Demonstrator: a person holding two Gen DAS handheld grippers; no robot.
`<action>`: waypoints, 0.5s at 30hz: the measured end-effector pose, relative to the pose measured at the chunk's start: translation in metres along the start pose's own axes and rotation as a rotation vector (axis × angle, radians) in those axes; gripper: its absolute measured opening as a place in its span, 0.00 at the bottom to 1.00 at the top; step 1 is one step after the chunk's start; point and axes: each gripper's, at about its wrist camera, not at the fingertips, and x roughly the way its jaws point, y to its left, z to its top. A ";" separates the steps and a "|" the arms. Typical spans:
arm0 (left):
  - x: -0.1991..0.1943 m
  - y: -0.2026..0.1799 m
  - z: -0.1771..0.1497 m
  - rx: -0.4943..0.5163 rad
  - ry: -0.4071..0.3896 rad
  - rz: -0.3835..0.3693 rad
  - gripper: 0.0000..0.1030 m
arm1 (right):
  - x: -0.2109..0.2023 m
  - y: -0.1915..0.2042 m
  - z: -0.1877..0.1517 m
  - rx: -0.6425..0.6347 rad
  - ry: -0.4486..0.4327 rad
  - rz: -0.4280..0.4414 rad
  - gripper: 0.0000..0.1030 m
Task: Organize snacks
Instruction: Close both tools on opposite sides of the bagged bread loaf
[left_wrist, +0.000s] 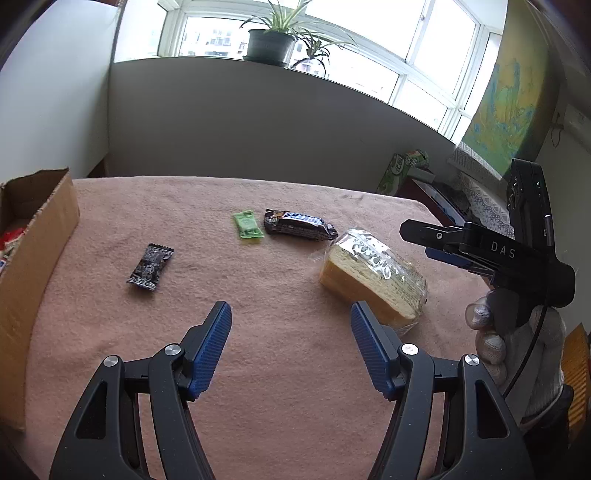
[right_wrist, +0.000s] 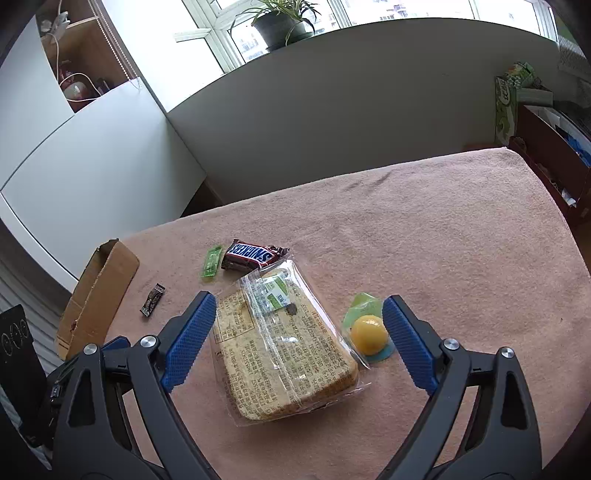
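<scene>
Snacks lie on a pink cloth-covered table (left_wrist: 280, 369). A wrapped bread slice pack (left_wrist: 373, 275) (right_wrist: 284, 347) lies at the right. A Snickers bar (left_wrist: 299, 224) (right_wrist: 253, 254), a small green packet (left_wrist: 247, 224) (right_wrist: 211, 263) and a small black packet (left_wrist: 150, 267) (right_wrist: 152, 300) lie further back. A yellow jelly cup (right_wrist: 368, 334) sits beside the bread. My left gripper (left_wrist: 291, 317) is open and empty above the cloth. My right gripper (right_wrist: 299, 314) is open, its jaws on either side of the bread and jelly cup; it also shows in the left wrist view (left_wrist: 480, 247).
An open cardboard box (left_wrist: 33, 266) (right_wrist: 98, 295) stands at the table's left edge, with a red and white pack inside. A green carton (left_wrist: 400, 171) and a dark shelf (right_wrist: 554, 162) stand off the right side. A potted plant (left_wrist: 271, 40) is on the windowsill.
</scene>
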 end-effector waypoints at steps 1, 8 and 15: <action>0.004 -0.004 0.000 -0.004 0.011 -0.008 0.65 | 0.000 -0.003 0.000 0.010 0.005 0.018 0.92; 0.025 -0.021 -0.004 -0.017 0.065 -0.067 0.65 | 0.013 -0.012 -0.003 0.059 0.058 0.096 0.72; 0.033 -0.028 -0.003 -0.037 0.088 -0.109 0.65 | 0.029 -0.005 -0.003 0.040 0.101 0.106 0.72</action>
